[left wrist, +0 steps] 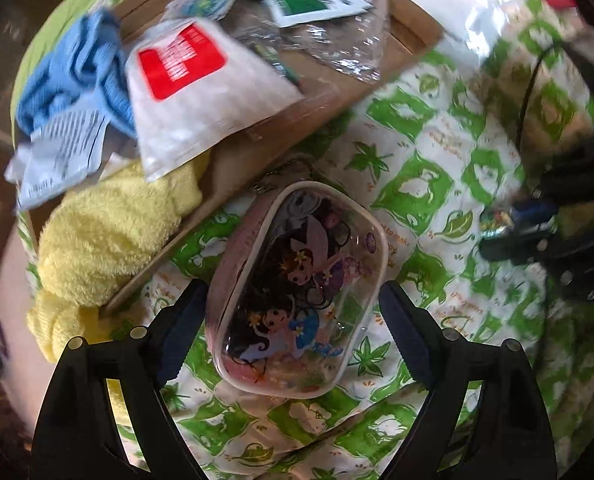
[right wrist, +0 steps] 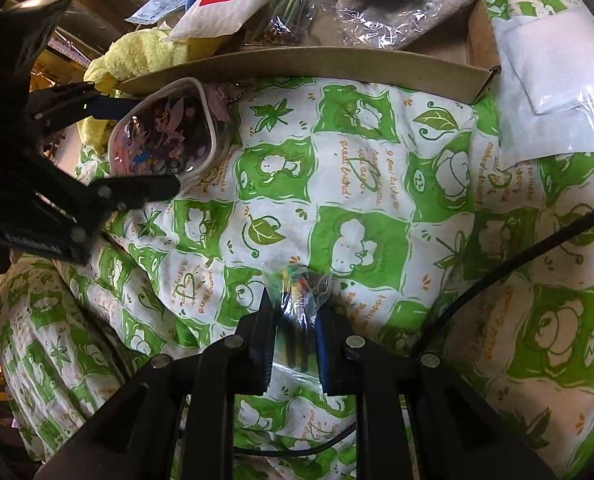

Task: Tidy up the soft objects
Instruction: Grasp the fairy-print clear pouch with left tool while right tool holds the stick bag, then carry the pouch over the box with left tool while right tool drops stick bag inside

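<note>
A pink cartoon-print pouch (left wrist: 297,284) with a white rim lies on the green-and-white quilt (left wrist: 437,184). My left gripper (left wrist: 293,312) is open, its fingers on either side of the pouch without closing on it. The pouch also shows in the right wrist view (right wrist: 165,136) between the left gripper's fingers (right wrist: 137,192). My right gripper (right wrist: 295,320) is shut on a small clear plastic bag of coloured bits (right wrist: 297,292), held just above the quilt (right wrist: 357,184).
A flat cardboard box (left wrist: 325,92) behind the pouch holds a yellow towel (left wrist: 109,236), a blue cloth (left wrist: 73,76), a white bag with a red label (left wrist: 201,92) and several packets. A white packet (right wrist: 553,84) lies on the quilt at right. A black cable (right wrist: 517,264) crosses the quilt.
</note>
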Tool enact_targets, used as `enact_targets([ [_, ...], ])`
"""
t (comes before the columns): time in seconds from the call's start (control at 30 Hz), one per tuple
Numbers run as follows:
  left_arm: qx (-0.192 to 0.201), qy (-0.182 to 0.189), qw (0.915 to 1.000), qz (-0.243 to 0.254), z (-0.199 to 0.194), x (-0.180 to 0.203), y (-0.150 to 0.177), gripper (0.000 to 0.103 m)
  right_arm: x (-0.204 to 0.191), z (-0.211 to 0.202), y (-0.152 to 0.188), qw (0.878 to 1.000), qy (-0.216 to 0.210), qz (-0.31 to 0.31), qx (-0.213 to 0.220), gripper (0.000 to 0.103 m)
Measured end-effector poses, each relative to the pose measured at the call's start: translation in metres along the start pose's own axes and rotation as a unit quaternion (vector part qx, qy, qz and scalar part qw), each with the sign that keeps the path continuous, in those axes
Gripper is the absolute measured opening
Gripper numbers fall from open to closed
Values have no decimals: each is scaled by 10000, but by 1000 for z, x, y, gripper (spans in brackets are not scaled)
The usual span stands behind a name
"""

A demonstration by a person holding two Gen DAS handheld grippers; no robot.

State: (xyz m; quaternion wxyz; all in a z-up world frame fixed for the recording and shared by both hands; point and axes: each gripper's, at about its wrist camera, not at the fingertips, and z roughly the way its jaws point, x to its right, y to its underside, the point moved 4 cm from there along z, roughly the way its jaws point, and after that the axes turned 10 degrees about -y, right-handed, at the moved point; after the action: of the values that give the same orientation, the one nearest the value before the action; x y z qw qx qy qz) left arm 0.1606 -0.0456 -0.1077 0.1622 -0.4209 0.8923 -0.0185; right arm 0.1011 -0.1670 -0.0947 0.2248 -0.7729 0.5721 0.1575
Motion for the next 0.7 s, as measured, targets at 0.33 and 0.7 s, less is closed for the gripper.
enact_targets([
  [0.33, -34, 188, 9996, -210, 13, 6, -7, 83, 6, -6, -8, 10000, 21, 41, 2, 15],
  [0.7, 480, 1462, 9635, -2193, -21, -28, 21, 83, -1, -29, -14, 9988, -28, -4, 483, 15],
])
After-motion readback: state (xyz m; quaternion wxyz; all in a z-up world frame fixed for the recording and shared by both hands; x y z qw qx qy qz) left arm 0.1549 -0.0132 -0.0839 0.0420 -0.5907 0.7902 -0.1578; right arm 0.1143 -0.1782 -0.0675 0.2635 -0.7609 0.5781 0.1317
